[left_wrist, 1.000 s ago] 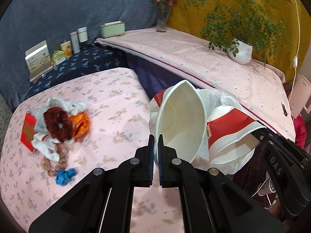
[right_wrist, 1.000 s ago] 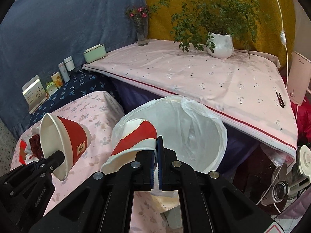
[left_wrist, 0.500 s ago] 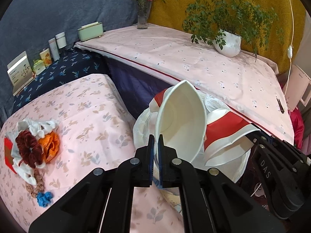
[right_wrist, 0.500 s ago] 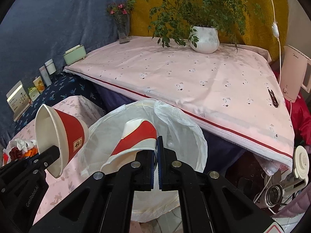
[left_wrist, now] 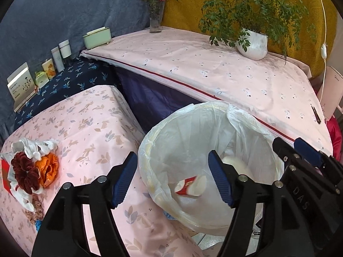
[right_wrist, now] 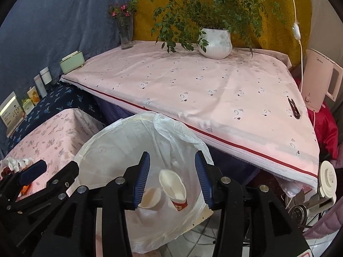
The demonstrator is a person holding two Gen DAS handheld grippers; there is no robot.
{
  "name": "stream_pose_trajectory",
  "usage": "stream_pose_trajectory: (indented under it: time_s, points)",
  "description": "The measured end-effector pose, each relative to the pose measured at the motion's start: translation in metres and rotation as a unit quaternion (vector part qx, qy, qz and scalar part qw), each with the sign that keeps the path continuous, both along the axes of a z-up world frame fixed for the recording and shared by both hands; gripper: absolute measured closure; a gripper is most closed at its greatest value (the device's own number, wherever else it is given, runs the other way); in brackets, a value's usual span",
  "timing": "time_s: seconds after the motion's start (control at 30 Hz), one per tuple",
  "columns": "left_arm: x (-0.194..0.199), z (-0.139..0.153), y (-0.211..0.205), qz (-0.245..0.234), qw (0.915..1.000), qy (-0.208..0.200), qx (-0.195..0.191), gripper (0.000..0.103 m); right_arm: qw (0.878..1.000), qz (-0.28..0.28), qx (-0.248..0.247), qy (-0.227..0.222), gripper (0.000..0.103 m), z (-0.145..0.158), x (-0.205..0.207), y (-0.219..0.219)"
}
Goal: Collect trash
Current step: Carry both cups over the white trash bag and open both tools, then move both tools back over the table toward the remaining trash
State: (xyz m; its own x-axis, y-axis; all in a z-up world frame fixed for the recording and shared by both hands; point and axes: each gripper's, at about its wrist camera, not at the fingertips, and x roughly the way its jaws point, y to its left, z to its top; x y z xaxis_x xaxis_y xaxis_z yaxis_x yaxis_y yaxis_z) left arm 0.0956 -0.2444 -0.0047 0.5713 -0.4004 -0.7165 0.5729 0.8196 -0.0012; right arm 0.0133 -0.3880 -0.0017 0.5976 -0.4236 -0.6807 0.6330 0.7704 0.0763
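Observation:
A bin lined with a white plastic bag (left_wrist: 188,128) (right_wrist: 120,141) stands between the two tables. Two red-and-white paper cups lie inside it: one (left_wrist: 189,186) shows in the left wrist view, and both (right_wrist: 173,186) (right_wrist: 150,198) show in the right wrist view. My left gripper (left_wrist: 173,178) is open and empty over the bin's near rim. My right gripper (right_wrist: 171,177) is open and empty above the bin. A pile of trash (left_wrist: 32,171) with white tissue, an orange wrapper and dark red scraps lies on the floral pink table (left_wrist: 90,128) at the left.
A larger pink-clothed table (right_wrist: 203,90) behind the bin holds a potted plant (right_wrist: 215,42), a flower vase (right_wrist: 125,36) and a green box (right_wrist: 71,62). Small bottles and boxes (left_wrist: 53,62) line a dark blue surface. A white kettle (right_wrist: 319,81) stands at the right.
Both grippers have opened and let go of their paper cups, which have dropped into the lined bin. Both grippers now hang empty over the bin.

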Motion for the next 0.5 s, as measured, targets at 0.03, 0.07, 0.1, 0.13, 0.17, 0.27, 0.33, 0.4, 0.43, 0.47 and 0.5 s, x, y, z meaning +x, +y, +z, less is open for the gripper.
stream_pose_trajectory:
  time_s: [0.03,0.07,0.1,0.13,0.17,0.27,0.33,0.4,0.43,0.47,0.5]
  points:
    - [0.000,0.000,0.002,0.001,1.0000,0.002,-0.001,0.038,1.000,0.001,0.001,-0.002,0.059,0.002,0.000,0.000]
    - [0.000,0.000,0.004,0.004,1.0000,0.003,-0.003,0.038,1.000,0.001,0.000,-0.005,0.059,0.004,-0.001,0.002]
    - [-0.001,0.001,0.007,0.007,1.0000,0.003,-0.003,0.037,1.000,0.002,0.000,-0.006,0.059,0.006,-0.001,0.003]
    - [-0.001,0.001,0.010,0.011,0.9999,0.002,-0.003,0.037,1.000,0.004,0.000,-0.008,0.058,0.007,-0.001,0.005]
    - [-0.001,0.001,0.013,0.015,0.9999,0.001,-0.002,0.036,1.000,0.005,0.000,-0.009,0.058,0.008,-0.002,0.008]
    - [-0.001,0.001,0.025,0.031,0.9995,-0.004,-0.001,0.033,1.000,0.013,-0.002,-0.010,0.054,0.009,-0.002,0.017]
    - [-0.001,0.000,0.035,0.041,0.9992,-0.002,-0.002,0.033,1.000,0.019,-0.005,-0.007,0.053,0.010,-0.002,0.023]
    - [0.000,0.000,0.045,0.051,0.9987,0.000,-0.003,0.033,1.000,0.026,-0.006,-0.007,0.053,0.010,-0.001,0.031]
    - [0.000,0.000,0.050,0.056,0.9984,0.001,-0.004,0.033,1.000,0.030,-0.005,-0.007,0.052,0.010,-0.001,0.034]
    - [0.000,-0.001,0.055,0.062,0.9981,0.002,-0.004,0.032,0.999,0.033,-0.004,-0.008,0.052,0.010,-0.001,0.037]
    - [0.001,-0.001,0.060,0.067,0.9977,0.003,-0.005,0.031,0.999,0.036,-0.005,-0.008,0.051,0.011,-0.001,0.041]
